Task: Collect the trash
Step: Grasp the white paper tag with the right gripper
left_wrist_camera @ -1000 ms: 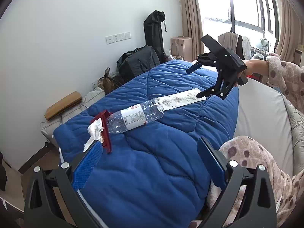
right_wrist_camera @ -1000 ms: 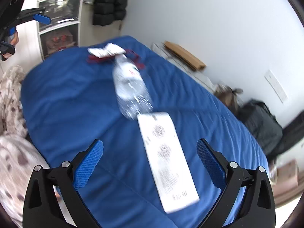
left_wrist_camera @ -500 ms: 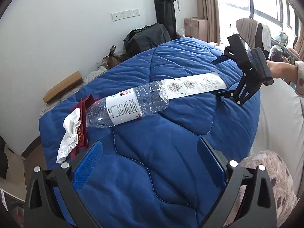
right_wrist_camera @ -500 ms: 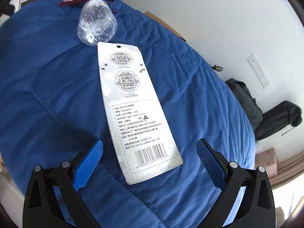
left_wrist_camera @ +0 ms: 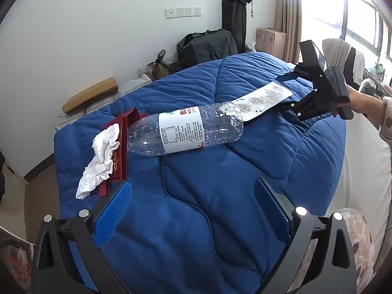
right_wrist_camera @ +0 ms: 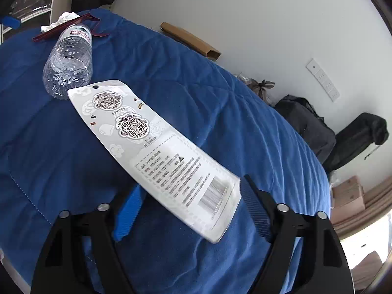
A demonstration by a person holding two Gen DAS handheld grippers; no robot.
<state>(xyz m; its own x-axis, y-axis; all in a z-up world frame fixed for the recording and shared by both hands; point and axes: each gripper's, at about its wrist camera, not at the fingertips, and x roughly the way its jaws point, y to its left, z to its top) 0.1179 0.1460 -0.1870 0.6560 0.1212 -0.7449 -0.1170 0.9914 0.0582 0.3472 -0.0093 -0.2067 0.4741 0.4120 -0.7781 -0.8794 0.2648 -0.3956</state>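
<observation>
On the blue quilt [left_wrist_camera: 220,196] a clear plastic bottle [left_wrist_camera: 186,129] lies on its side. At its neck end lie a crumpled white tissue [left_wrist_camera: 100,156] and a dark red wrapper [left_wrist_camera: 122,132]. A long white printed card [left_wrist_camera: 262,98] stretches away from the bottle's base. My left gripper [left_wrist_camera: 193,210] hovers open over bare quilt, just short of the bottle. My right gripper [right_wrist_camera: 191,208] straddles the barcode end of the card [right_wrist_camera: 159,147] and its jaws are closing, with the card between them and the pads at its edges. The bottle [right_wrist_camera: 68,61] lies beyond the card.
A black bag [left_wrist_camera: 205,46] and a tall black case [left_wrist_camera: 235,12] stand against the far wall. A flat cardboard box [left_wrist_camera: 90,94] lies beside the bed. A hand in a spotted sleeve [left_wrist_camera: 387,127] holds the right gripper [left_wrist_camera: 285,91]. Pale sheet borders the quilt at right.
Both grippers came down closer to the quilt. The right gripper moved up to the card's barcode end and its jaws narrowed around it. The left gripper neared the bottle.
</observation>
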